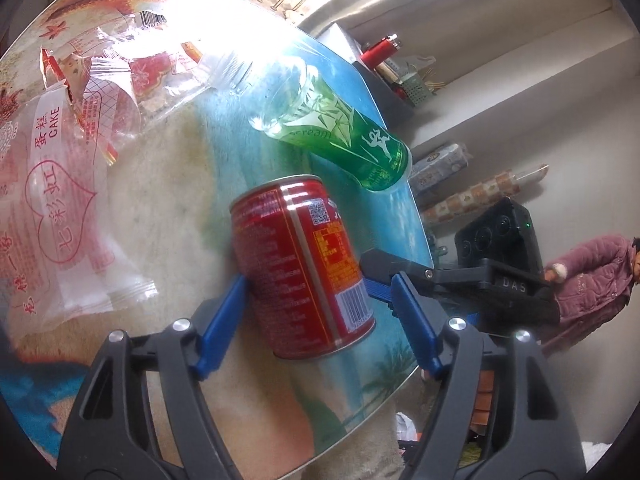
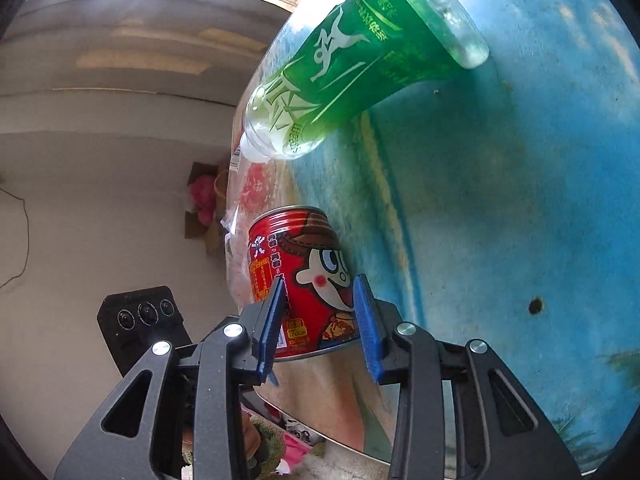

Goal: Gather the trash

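A red drink can (image 1: pixel 304 264) stands upright near the edge of the printed table (image 1: pixel 168 200). My left gripper (image 1: pixel 319 279) is open around it: the left pad touches the can's side and the right pad stands off it. From the right, one of my right gripper's fingers (image 1: pixel 380 274) reaches the can's side. In the right wrist view the right gripper (image 2: pixel 321 278) is open with a narrow gap, its tips right in front of the can (image 2: pixel 304 248), which is wider than the gap. Beyond the can, a green-labelled clear bottle (image 1: pixel 340 136) (image 2: pixel 348 64) lies on its side.
Clear and pink snack wrappers (image 1: pixel 60 184) lie at the table's left. The table edge (image 1: pixel 420 216) runs close behind the can. Off the table are a person in a pink jacket (image 1: pixel 592 280), wrapped rolls (image 1: pixel 440 164) and a shelf with a red lighter (image 1: pixel 380 50).
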`<control>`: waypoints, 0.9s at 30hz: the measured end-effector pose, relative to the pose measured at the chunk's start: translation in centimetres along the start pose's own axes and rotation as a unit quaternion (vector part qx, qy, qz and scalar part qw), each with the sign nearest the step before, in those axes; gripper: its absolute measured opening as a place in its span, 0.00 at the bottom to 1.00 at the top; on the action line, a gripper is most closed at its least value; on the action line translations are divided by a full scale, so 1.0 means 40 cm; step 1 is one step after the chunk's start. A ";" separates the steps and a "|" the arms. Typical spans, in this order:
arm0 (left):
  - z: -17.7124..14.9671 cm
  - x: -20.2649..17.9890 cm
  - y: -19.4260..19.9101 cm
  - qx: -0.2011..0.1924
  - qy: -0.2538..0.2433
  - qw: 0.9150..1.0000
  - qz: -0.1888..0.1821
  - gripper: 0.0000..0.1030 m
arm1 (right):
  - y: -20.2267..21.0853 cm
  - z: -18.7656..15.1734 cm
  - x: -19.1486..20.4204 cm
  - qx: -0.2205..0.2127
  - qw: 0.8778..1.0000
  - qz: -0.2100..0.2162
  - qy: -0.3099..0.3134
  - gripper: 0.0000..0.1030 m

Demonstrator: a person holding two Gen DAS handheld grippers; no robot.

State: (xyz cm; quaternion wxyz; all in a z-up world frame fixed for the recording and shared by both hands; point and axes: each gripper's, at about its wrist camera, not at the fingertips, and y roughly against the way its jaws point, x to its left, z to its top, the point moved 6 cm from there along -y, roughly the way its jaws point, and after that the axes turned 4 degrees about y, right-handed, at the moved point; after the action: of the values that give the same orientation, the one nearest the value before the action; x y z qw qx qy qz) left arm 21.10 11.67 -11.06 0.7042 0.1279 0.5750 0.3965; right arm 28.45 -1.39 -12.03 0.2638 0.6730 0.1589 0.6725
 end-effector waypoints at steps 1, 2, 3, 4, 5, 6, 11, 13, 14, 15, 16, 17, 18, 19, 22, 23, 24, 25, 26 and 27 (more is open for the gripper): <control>-0.013 0.001 0.009 0.006 -0.006 1.000 0.001 0.67 | -0.003 -0.016 0.002 0.001 1.000 0.007 -0.004 0.34; -0.024 0.001 0.016 0.010 -0.013 1.000 0.007 0.67 | -0.008 -0.031 0.005 0.002 1.000 0.009 -0.004 0.34; -0.034 -0.003 0.019 0.014 -0.022 1.000 0.016 0.67 | -0.013 -0.048 0.007 0.005 1.000 0.012 -0.004 0.34; -0.042 -0.004 0.025 0.016 -0.031 0.999 0.025 0.67 | -0.020 -0.070 0.012 0.004 1.000 0.017 -0.007 0.33; -0.049 -0.005 0.031 0.020 -0.038 0.999 0.031 0.67 | -0.022 -0.081 0.011 0.004 1.000 0.022 -0.012 0.33; -0.054 -0.005 0.039 0.022 -0.044 0.998 0.035 0.67 | -0.022 -0.087 0.008 0.006 0.999 0.029 -0.019 0.33; -0.057 -0.008 0.051 0.019 -0.061 0.996 0.062 0.67 | -0.032 -0.129 -0.002 0.014 0.997 0.059 -0.036 0.33; -0.054 -0.002 0.047 0.021 -0.061 0.995 0.071 0.67 | -0.013 -0.124 -0.014 0.003 0.997 0.061 -0.044 0.33; -0.052 0.002 0.049 0.020 -0.062 0.995 0.074 0.67 | -0.003 -0.124 -0.020 -0.005 0.997 0.062 -0.046 0.33; -0.045 0.003 0.043 0.020 -0.063 0.995 0.078 0.67 | 0.021 -0.129 -0.029 -0.012 0.997 0.062 -0.046 0.33; -0.040 0.004 0.038 0.019 -0.065 0.994 0.086 0.67 | 0.033 -0.127 -0.032 -0.019 0.997 0.062 -0.045 0.33; -0.035 0.007 0.034 0.020 -0.067 0.993 0.094 0.67 | 0.058 -0.133 -0.038 -0.025 0.997 0.061 -0.044 0.33; -0.029 0.010 0.027 0.020 -0.071 0.992 0.104 0.67 | 0.070 -0.131 -0.040 -0.033 0.997 0.060 -0.043 0.34; -0.023 0.012 0.019 0.020 -0.075 0.990 0.116 0.68 | 0.083 -0.135 -0.044 -0.040 0.997 0.057 -0.040 0.34; -0.010 0.012 -0.004 0.025 -0.082 0.988 0.126 0.68 | 0.124 -0.134 -0.047 -0.065 0.997 0.039 -0.030 0.41; -0.006 0.010 -0.011 0.024 -0.084 0.987 0.132 0.68 | 0.134 -0.133 -0.047 -0.073 0.997 0.031 -0.025 0.42; -0.004 0.009 -0.016 0.025 -0.088 0.986 0.140 0.68 | 0.144 -0.132 -0.049 -0.079 0.996 0.023 -0.021 0.43; -0.003 0.009 -0.022 0.025 -0.090 0.985 0.147 0.68 | 0.160 -0.136 -0.054 -0.086 0.996 0.016 -0.016 0.44; -0.001 0.011 -0.027 0.025 -0.090 0.984 0.151 0.67 | 0.182 -0.141 -0.058 -0.092 0.996 0.007 -0.011 0.46; -0.001 0.013 -0.033 0.028 -0.087 0.984 0.151 0.65 | 0.195 -0.141 -0.059 -0.098 0.995 -0.005 -0.003 0.47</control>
State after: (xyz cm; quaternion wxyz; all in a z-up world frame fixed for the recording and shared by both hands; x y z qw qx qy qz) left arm 21.60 11.17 -12.27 0.6795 0.2667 0.4965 0.4696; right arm 21.64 -8.25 -9.78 0.3326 0.6452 0.0952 0.6812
